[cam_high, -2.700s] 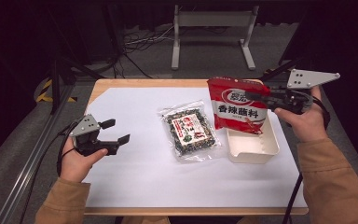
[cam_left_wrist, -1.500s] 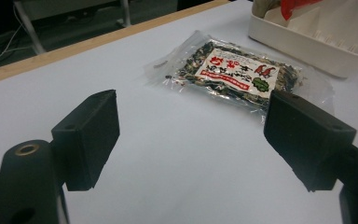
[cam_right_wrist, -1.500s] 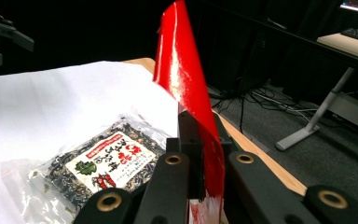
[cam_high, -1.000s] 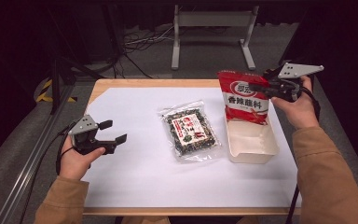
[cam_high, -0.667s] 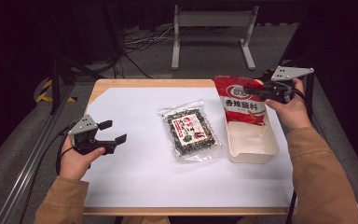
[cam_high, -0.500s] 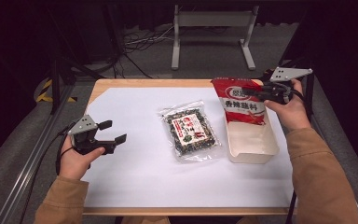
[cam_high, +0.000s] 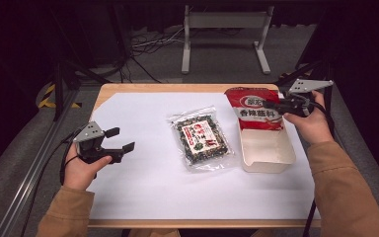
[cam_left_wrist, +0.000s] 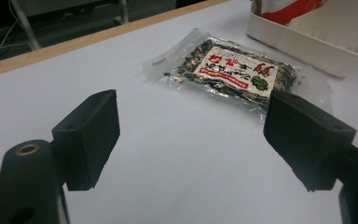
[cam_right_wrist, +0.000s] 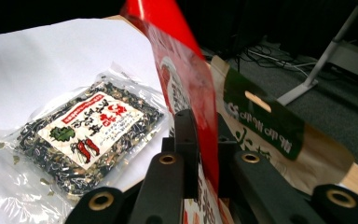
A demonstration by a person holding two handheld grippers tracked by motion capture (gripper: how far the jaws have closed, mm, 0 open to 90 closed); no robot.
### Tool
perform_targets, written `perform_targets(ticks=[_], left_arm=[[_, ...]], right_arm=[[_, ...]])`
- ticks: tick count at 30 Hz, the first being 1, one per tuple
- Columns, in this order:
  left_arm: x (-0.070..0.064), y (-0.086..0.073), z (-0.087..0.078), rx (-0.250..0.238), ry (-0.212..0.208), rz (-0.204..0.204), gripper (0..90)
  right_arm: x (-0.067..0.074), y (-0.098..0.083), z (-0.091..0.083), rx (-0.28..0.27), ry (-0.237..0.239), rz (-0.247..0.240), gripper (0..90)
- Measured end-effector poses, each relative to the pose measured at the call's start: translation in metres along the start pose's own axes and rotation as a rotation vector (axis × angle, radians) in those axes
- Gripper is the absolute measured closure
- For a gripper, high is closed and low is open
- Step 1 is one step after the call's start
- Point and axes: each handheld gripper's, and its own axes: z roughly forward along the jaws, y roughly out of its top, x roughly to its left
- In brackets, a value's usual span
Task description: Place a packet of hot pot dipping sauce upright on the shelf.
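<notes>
The right tongs (cam_high: 275,104) pinch the red seasoning bag (cam_high: 254,109) by its edge, jaws nearly shut on it, the bag leaning into the far end of the white tray (cam_high: 271,157). Just left of the tray lies a clear packet of dried spices (cam_high: 200,138). The left tongs (cam_high: 119,140) hover wide open, empty, well apart. White paper (cam_high: 148,182) covers the wooden tabletop (cam_high: 143,88); a metal stand (cam_high: 224,29) and cables (cam_high: 145,44) sit in the dark behind.

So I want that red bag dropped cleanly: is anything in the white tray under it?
Nothing visible. The right gripper holds the red bag with its lower end over the white tray, whose visible floor looks bare; the clear packet lies beside it.
</notes>
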Motion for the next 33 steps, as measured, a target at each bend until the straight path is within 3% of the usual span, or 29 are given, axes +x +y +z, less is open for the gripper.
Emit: perform_targets(ticks=[5,8,17,27,33], left_arm=[[0.000,0.000,0.000,-0.003,0.000,-0.005,19.2],[0.001,0.000,-0.001,-0.003,0.000,-0.003,19.2],[0.000,0.000,0.001,0.002,-0.006,-0.005,19.2],[0.000,-0.001,0.004,0.009,-0.009,-0.008,19.1],[-0.001,-0.001,0.006,0.010,-0.014,-0.010,19.1]], right_arm=[[-0.001,-0.006,-0.002,0.017,-0.011,0.013,84.0],[-0.003,-0.014,-0.002,0.068,-0.031,0.020,84.6],[-0.009,-0.032,-0.007,0.087,-0.054,0.073,87.9],[-0.014,-0.041,-0.001,0.094,-0.093,0.147,88.8],[-0.015,-0.042,0.001,0.101,-0.102,0.156,88.9]])
